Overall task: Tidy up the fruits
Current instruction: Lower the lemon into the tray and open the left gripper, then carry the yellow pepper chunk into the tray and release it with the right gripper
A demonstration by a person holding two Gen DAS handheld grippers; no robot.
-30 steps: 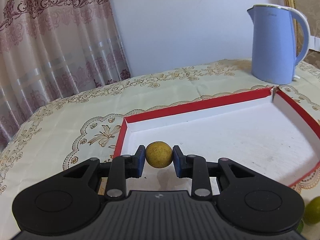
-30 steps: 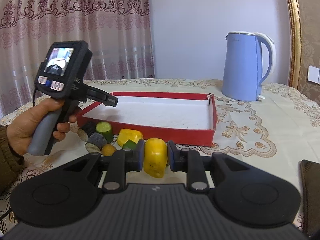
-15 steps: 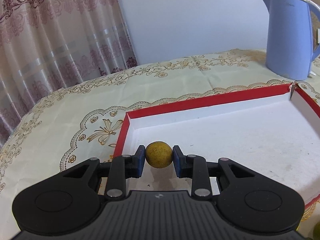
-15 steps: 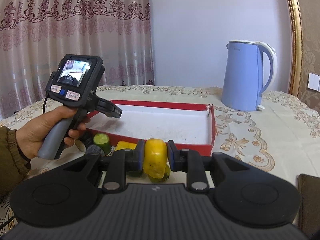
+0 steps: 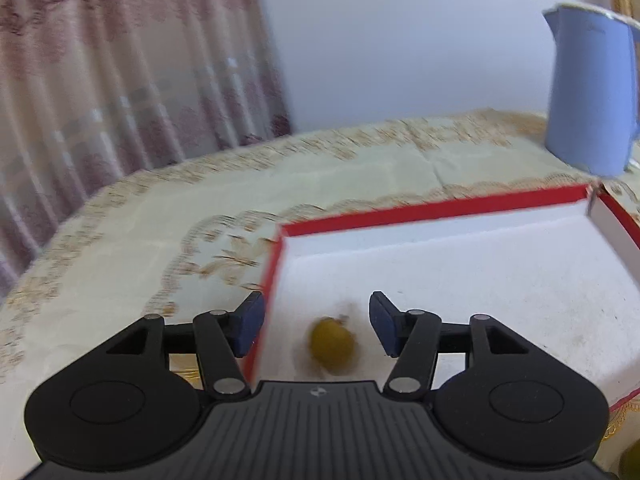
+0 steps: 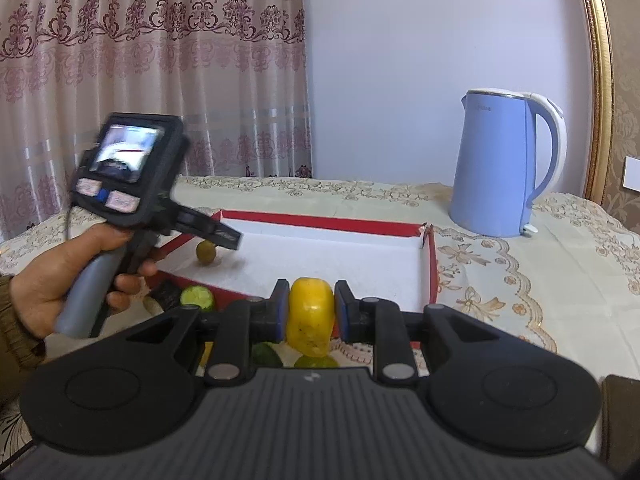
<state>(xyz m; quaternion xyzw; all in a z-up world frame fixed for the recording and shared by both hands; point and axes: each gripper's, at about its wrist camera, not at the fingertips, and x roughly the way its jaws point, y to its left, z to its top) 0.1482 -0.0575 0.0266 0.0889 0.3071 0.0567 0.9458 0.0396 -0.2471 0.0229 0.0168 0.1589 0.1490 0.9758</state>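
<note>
My left gripper is open above the near left corner of the red-rimmed white tray. A small round yellow-brown fruit lies loose on the tray floor below the jaws; it also shows in the right wrist view, under the left gripper. My right gripper is shut on a yellow bell pepper, held in the air in front of the tray.
A blue electric kettle stands behind the tray's right corner. Cucumber pieces, dark eggplant pieces and green fruit lie on the tablecloth in front of the tray. A dark object sits at the right edge.
My left gripper has opened and let the small yellow-brown fruit drop onto the tray floor. My right gripper has lifted the yellow pepper higher, toward the tray.
</note>
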